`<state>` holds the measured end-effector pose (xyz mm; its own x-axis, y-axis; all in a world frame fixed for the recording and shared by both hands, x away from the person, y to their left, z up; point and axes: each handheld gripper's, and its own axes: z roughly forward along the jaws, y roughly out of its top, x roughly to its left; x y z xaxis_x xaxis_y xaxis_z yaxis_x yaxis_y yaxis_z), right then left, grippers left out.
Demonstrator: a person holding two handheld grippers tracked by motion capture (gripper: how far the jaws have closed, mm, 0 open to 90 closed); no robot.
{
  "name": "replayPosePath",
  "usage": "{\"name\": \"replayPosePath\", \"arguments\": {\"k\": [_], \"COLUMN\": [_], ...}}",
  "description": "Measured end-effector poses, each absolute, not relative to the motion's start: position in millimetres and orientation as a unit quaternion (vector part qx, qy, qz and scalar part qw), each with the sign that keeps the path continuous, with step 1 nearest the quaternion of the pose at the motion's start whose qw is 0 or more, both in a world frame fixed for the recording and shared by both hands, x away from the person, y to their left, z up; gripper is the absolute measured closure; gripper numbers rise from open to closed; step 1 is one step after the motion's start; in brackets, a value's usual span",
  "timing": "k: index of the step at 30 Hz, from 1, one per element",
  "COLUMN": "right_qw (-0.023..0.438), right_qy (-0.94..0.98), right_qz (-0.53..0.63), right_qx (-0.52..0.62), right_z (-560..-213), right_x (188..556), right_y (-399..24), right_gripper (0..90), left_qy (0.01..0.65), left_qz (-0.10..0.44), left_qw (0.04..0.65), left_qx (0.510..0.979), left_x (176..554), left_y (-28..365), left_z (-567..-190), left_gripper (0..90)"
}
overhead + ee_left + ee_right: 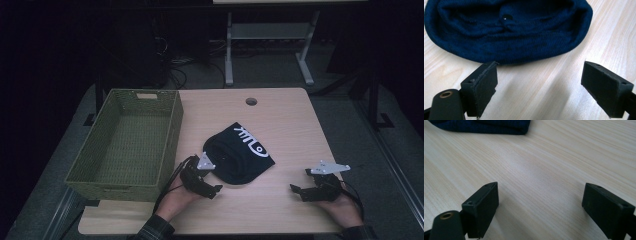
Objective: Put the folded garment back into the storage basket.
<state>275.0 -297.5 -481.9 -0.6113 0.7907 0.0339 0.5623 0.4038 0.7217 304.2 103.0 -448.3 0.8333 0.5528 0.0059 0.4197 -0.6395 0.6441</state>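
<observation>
A dark navy knit beanie (239, 152) with white lettering lies flat in the middle of the wooden table (295, 125). My left gripper (214, 190) rests just at the beanie's near-left edge. In the left gripper view its jaws (540, 65) stand wide open, with the beanie's folded rim (509, 32) a little beyond the tips and nothing between them. My right gripper (299, 193) sits low at the table's front right, apart from the beanie. Its jaws (540, 185) are open over bare wood, and a corner of the beanie (486, 126) lies far ahead.
A green woven basket (173, 131) stands empty on the table's left side, close to the left hand. A round cable hole (251, 101) sits near the far edge. Beyond the table are desk legs (229, 50) and cables on the floor.
</observation>
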Motion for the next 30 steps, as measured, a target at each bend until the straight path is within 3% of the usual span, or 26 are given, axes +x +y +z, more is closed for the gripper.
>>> {"name": "replayPosePath", "arguments": {"k": [16, 30], "right_qw": [0.158, 0.157], "right_qy": [0.824, 0.823], "right_qz": [0.359, 0.359], "right_qx": [0.409, 0.41], "right_z": [-482, -482], "right_x": [276, 276], "right_y": [-298, -297], "right_gripper": [13.0, 13.0], "left_qy": [0.272, 0.273], "left_qz": [0.089, 0.076], "left_qw": [0.301, 0.268], "left_qx": [0.909, 0.921], "left_x": [329, 362], "left_y": [86, 68], "left_z": [-420, -417], "left_gripper": [13.8, 16.2]}}
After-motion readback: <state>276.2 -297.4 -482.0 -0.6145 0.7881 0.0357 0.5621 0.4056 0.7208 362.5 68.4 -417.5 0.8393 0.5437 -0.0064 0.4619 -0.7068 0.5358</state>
